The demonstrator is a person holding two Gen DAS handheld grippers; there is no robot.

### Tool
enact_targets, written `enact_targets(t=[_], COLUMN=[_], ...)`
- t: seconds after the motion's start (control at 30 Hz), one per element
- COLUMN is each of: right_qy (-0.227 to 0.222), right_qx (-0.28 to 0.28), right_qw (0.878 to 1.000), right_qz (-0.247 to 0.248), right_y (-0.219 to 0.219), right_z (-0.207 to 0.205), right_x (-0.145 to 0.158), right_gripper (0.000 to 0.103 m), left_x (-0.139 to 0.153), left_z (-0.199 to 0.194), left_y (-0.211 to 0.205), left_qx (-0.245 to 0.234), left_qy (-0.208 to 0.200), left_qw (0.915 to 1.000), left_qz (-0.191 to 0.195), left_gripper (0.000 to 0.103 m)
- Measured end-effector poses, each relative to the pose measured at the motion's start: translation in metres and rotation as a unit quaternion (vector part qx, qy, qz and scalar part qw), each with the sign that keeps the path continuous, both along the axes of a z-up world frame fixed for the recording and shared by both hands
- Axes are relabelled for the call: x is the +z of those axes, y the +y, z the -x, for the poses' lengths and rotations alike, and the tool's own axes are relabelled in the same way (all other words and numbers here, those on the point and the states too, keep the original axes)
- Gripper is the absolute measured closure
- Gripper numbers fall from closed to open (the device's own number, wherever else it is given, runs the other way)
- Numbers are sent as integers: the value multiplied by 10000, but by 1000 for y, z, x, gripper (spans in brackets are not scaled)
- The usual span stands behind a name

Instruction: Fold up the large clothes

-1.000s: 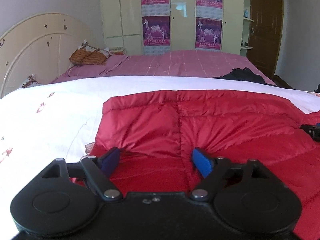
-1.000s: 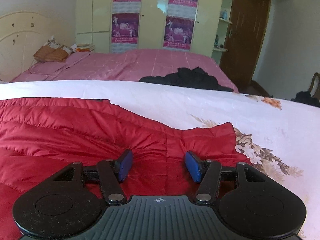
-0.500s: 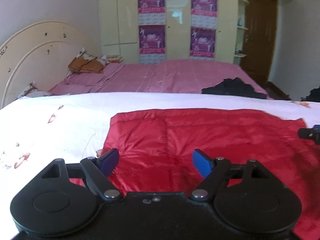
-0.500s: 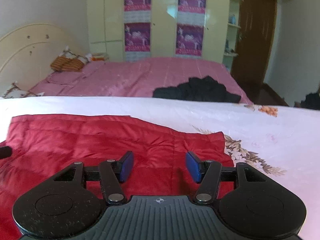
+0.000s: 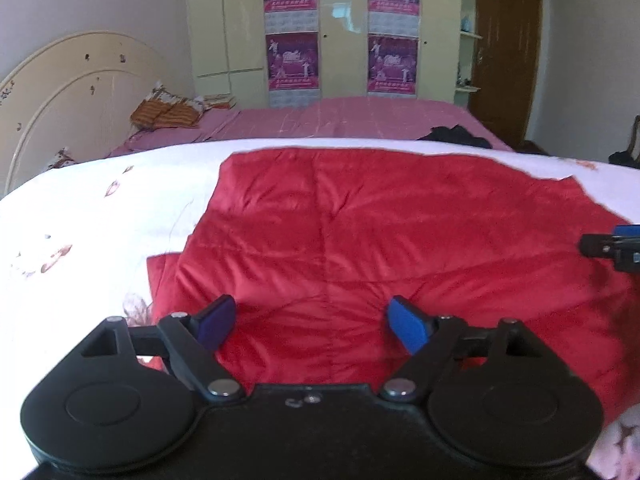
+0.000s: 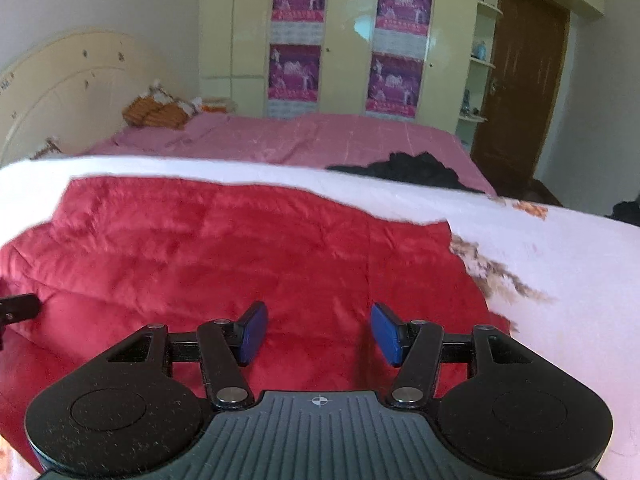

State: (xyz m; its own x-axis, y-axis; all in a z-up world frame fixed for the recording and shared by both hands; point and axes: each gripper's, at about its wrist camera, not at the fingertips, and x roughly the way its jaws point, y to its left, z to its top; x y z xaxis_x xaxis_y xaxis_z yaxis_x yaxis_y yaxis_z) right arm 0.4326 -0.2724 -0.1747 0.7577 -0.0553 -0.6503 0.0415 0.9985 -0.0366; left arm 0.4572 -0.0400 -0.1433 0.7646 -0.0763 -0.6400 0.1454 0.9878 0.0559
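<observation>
My left tongs [image 5: 310, 325] have just opened a little wider, and nothing sits between the blue pads – only the red quilted coat [image 5: 400, 240] shows through the gap below them. My right tongs [image 6: 318, 334] stand parted too, narrower than the left, with nothing pinched; the fabric beneath looks clear of both pads.

Compared with a second ago, both views now take in far more of the coat. Before, the red cloth filled the frame right up against the tips; now I see its whole far edge, its left corner and the pointed right corner against the white floral bedcover [image 5: 100, 220]. So both hands have drawn back and lifted away from the garment – I read that as a fold just laid down and let go.

The coat lies spread flat across the near bed, a doubled layer peeking out at its lower left edge. In the left view, the tip of my right tongs shows at the far right edge, over the cloth. Behind is the pink bed [image 6: 280, 140] with a dark garment [image 6: 404, 170] on it.

From here, I think the next move is choosing a fresh edge to grip for another fold.
</observation>
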Motion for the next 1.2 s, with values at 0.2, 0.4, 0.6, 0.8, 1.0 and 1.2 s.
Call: enact_targets(t=[0.2,0.4,0.6,0.8,1.0,1.2], right_qy=[127,321,228,211,469,849], right_qx=[-183,-144,-315,-473,-810,-1065], right_qw=[9994,9987,9990,9977,9934,9835], right_qz=[278,375,-222,-436,-661,-1189], right_y=[-4,-8,-25,-38,-55,-71], right_z=[-10,-15,14,73,125,147], right_x=[-22,-29,11,40,44,28], right_gripper=[46,46,46,0,0,0], left_x=[-12,-17,12,31,23,-7], left_z=[-8,-10,6,44,81,86], left_y=[3,5,25,58,96,112], left_qx=[143,226,476,782,1280,1426], left_qy=[165,317,446,683,1201,1474], left_qw=[9997,9990,9960,9880,9662,9323], left_qz=[141,229,609,1141,1886,2979], left_gripper=[17,17,18,7,7,7])
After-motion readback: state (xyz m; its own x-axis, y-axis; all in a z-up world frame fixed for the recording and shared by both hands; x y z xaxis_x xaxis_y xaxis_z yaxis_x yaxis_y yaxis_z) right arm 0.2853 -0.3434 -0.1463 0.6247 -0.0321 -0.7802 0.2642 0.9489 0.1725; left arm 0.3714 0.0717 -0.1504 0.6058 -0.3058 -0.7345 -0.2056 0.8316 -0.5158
